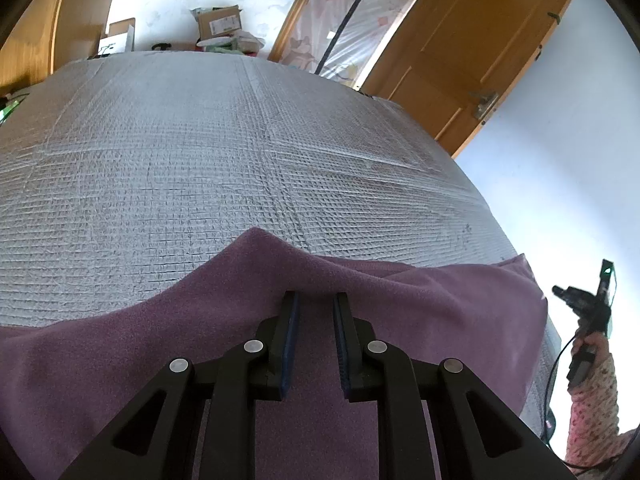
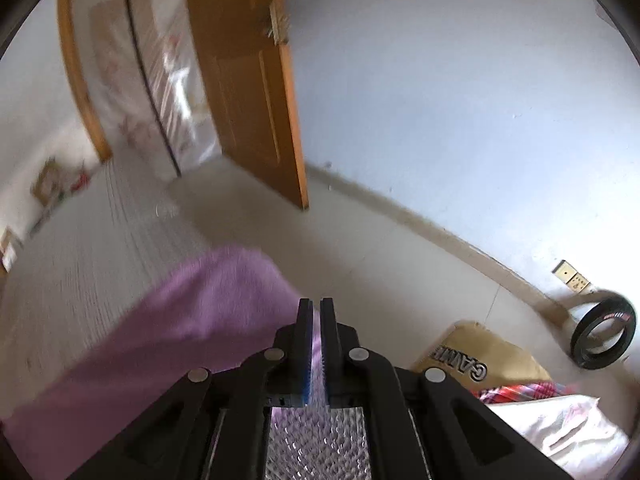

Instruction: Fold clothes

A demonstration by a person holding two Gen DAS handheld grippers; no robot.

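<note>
Purple garment on bed, black tyre only rightward

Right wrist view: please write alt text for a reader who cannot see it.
The right gripper, nearly shut, pinches an edge of a purple cloth that lies on a grey textured mat. Behind stand an open wooden door and a white wall; a black tyre lies on the floor at right.

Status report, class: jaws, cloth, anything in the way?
Left gripper jaws astride purple cloth, grip unclear. Right gripper jaws nearly shut, beside cloth edge. Mat ahead bare.
</note>
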